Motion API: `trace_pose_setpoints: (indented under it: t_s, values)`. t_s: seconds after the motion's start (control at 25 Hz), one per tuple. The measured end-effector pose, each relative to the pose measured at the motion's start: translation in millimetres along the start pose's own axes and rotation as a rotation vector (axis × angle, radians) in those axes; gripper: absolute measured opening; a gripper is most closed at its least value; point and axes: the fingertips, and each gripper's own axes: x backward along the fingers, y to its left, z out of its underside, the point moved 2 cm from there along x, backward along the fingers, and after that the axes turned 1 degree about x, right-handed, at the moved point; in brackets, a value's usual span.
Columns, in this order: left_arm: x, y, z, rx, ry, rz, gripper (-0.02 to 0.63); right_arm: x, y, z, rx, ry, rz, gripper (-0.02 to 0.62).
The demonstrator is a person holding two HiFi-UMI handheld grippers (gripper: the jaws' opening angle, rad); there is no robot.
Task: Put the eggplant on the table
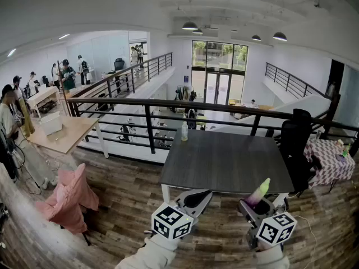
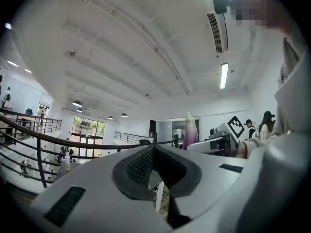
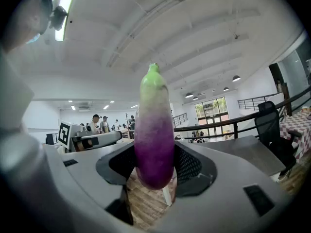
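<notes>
- Dark grey rectangular worktop, dead ahead at twelve o'clock.
- Left tongs, closed on nothing, near its six o'clock edge.
- Right tongs, clamped round the purple end of a green-tipped eggplant.
- The eggplant stands upright by the worktop's five o'clock corner.

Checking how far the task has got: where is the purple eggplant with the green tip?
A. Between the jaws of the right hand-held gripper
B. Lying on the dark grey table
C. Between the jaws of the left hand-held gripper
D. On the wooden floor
A: the right gripper view shows the purple eggplant with the green tip upright, clamped in the right hand-held gripper, not on the dark grey table.
</notes>
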Motion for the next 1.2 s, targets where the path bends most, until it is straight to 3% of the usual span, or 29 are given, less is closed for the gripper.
trace_pose_setpoints:
  t_s: [0.84, 1.2]
  values:
    - [-10, -10, 4, 0.009, 0.009, 0.024, 0.003, 9, -5, 2, -0.034, 0.001, -0.028, 0.235]
    - [-28, -18, 11, -0.002, 0.021, 0.006, 0.003, 18, -28, 5, -0.061, -0.005, -0.041, 0.233]
